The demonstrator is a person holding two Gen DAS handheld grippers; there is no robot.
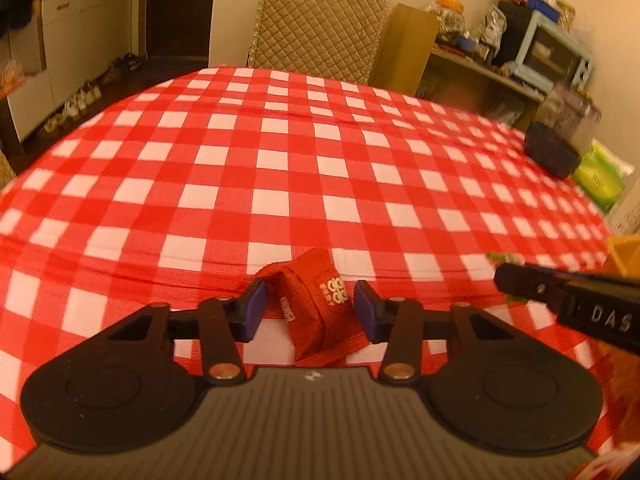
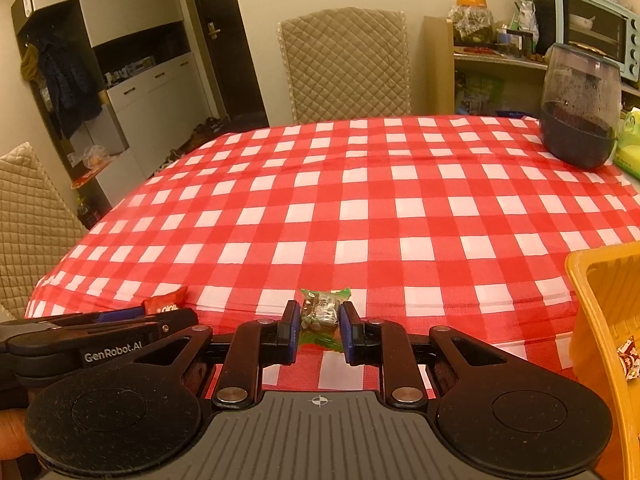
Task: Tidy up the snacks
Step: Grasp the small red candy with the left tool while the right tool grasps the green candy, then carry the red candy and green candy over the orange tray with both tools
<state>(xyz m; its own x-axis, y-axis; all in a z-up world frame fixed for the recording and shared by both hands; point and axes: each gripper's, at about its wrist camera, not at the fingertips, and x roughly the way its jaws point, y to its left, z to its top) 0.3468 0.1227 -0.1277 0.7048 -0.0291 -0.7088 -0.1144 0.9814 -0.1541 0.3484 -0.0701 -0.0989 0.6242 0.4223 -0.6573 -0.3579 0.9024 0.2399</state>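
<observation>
A small red snack packet [image 1: 316, 304] lies on the red-and-white checked tablecloth [image 1: 280, 168] between the fingers of my left gripper [image 1: 308, 304]. The blue pads stand close on either side of it with thin gaps, so the gripper is open. My right gripper [image 2: 319, 328] is shut on a green-wrapped snack [image 2: 322, 312], held just above the cloth. The red packet [image 2: 166, 302] and the left gripper's fingers [image 2: 160, 322] show at the left of the right wrist view. A yellow basket [image 2: 596, 320] with a wrapped snack inside stands at the right.
A dark, half-filled round jar [image 2: 580, 120] and a green pack [image 2: 630, 148] sit at the table's far right. Quilted chairs stand at the far side [image 2: 344, 64] and the left [image 2: 28, 224]. A shelf with a toaster oven [image 2: 596, 28] is behind.
</observation>
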